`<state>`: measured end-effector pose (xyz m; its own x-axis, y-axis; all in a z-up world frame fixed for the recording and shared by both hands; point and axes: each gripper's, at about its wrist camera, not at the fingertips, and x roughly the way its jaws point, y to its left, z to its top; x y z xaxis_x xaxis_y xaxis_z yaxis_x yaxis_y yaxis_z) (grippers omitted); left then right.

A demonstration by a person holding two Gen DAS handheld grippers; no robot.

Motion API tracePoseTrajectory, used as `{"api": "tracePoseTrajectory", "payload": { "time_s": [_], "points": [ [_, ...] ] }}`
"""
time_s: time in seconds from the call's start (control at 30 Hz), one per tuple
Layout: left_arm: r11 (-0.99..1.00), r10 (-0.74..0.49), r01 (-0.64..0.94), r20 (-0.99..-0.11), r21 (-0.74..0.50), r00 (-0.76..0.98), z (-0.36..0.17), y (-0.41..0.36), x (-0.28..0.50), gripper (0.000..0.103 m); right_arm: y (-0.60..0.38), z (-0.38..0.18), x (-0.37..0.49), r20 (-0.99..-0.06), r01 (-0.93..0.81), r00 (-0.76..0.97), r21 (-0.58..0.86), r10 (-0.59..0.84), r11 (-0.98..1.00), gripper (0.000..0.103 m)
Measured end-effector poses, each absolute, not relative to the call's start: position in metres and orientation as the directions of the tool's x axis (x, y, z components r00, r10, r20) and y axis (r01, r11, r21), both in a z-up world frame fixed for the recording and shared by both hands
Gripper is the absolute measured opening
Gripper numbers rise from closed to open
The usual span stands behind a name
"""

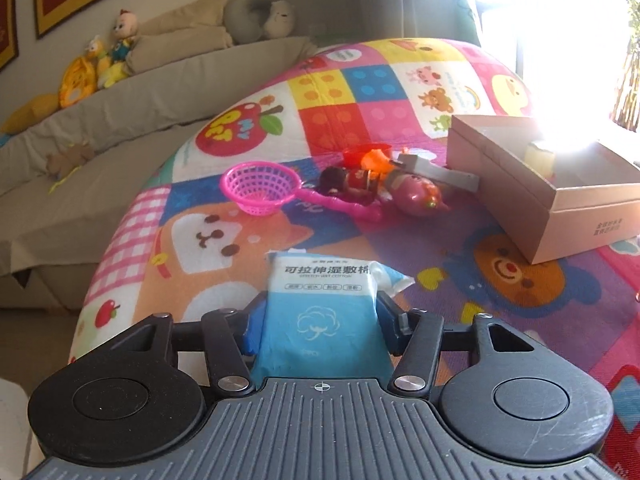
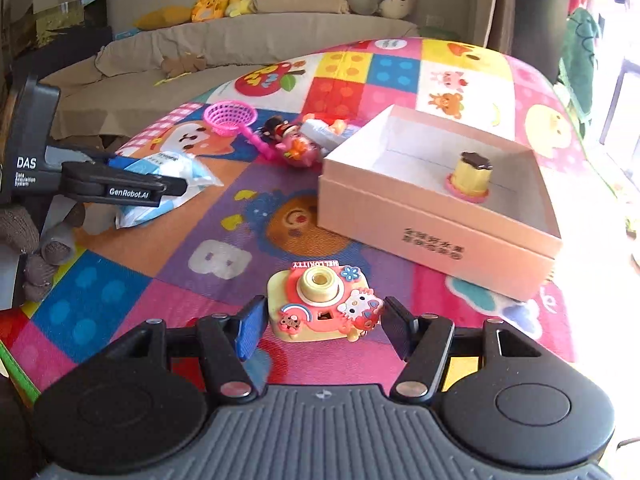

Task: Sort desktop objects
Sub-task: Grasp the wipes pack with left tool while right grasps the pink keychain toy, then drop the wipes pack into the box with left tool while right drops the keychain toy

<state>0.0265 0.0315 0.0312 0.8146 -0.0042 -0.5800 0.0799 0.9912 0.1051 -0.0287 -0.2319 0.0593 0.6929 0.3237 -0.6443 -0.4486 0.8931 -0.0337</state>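
My left gripper [image 1: 320,316] is shut on a blue and white wet cotton pack [image 1: 320,304], held just above the colourful play mat; both show from the side in the right wrist view [image 2: 160,184]. My right gripper [image 2: 320,320] is open around a pink and yellow toy camera [image 2: 320,304] that rests on the mat, with a gap on each side. A pink cardboard box [image 2: 432,216] stands open to the right and holds a yellow pudding toy [image 2: 472,176]. The box also shows in the left wrist view [image 1: 540,184].
A pink toy strainer [image 1: 260,188], a small doll [image 1: 352,180], a pink pig toy [image 1: 416,196] and a grey piece [image 1: 440,172] lie in a cluster beyond the pack. A beige sofa [image 1: 80,152] with plush toys runs along the left.
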Motion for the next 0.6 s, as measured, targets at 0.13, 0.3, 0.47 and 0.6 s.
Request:
{"api": "tracePoseTrajectory", "payload": {
  "time_s": [0.13,0.3,0.47,0.6],
  "points": [
    [0.982,-0.134,0.181,-0.494,0.049,0.859,0.081,0.007,0.039,0.059,-0.265,0.115,-0.027,-0.499,-0.364,0.816,-0.053,0.291,0.930,0.063],
    [0.946,-0.314,0.321,-0.390,-0.051,0.866,0.140,-0.040,0.071,0.059,-0.284,0.162,0.003,-0.334,-0.260,0.914,-0.051,0.229,0.964,0.063],
    [0.927,-0.366,0.370,-0.355,-0.059,0.860,0.156,-0.087,0.105,0.062,-0.280,0.153,0.048,-0.333,-0.239,0.919,-0.049,0.210,0.970,0.063],
    [0.932,-0.359,0.349,-0.398,-0.100,0.844,0.141,-0.086,0.120,0.087,-0.277,0.123,0.069,-0.412,-0.220,0.894,-0.059,0.177,0.974,0.063]
  ]
}}
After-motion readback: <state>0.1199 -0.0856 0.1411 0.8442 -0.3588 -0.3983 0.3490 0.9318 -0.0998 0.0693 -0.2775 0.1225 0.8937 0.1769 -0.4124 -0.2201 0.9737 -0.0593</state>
